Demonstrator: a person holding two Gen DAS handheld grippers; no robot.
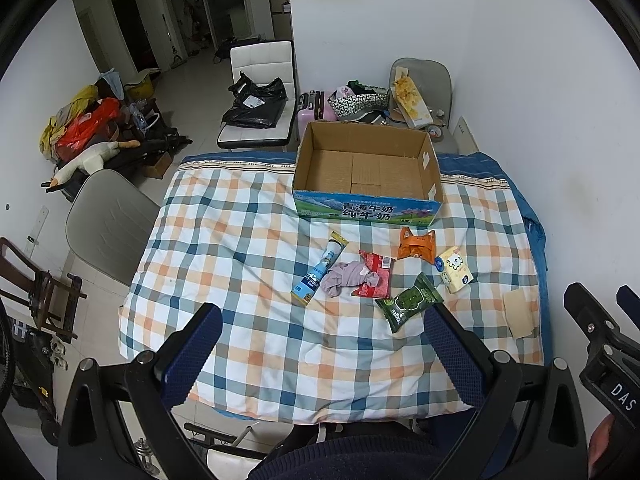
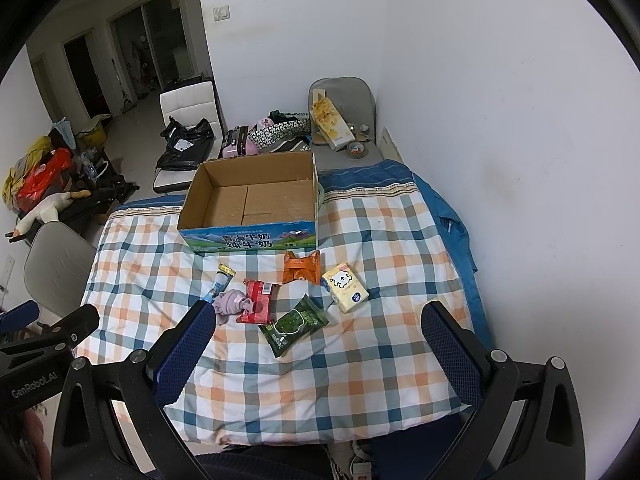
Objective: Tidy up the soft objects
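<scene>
An open empty cardboard box (image 1: pixel 366 172) (image 2: pixel 252 196) stands at the far side of the checked quilt (image 1: pixel 248 240). In front of it lie a blue tube packet (image 1: pixel 320 272), a lilac cloth (image 1: pixel 348 276) (image 2: pixel 234 300), a red packet (image 1: pixel 374 276) (image 2: pixel 260 300), a green packet (image 1: pixel 408 302) (image 2: pixel 294 324), an orange packet (image 1: pixel 416 244) (image 2: pixel 302 266) and a yellow tissue pack (image 1: pixel 454 268) (image 2: pixel 346 286). My left gripper (image 1: pixel 322 334) is open and empty, near the quilt's front edge. My right gripper (image 2: pixel 318 330) is open and empty, held back from the items.
A grey chair (image 1: pixel 108 224) stands left of the table. A white chair with a black bag (image 1: pixel 256 104) and a cluttered grey chair (image 1: pixel 420 92) stand behind the box. The wall is close on the right. A beige paper (image 1: pixel 518 314) lies at the quilt's right.
</scene>
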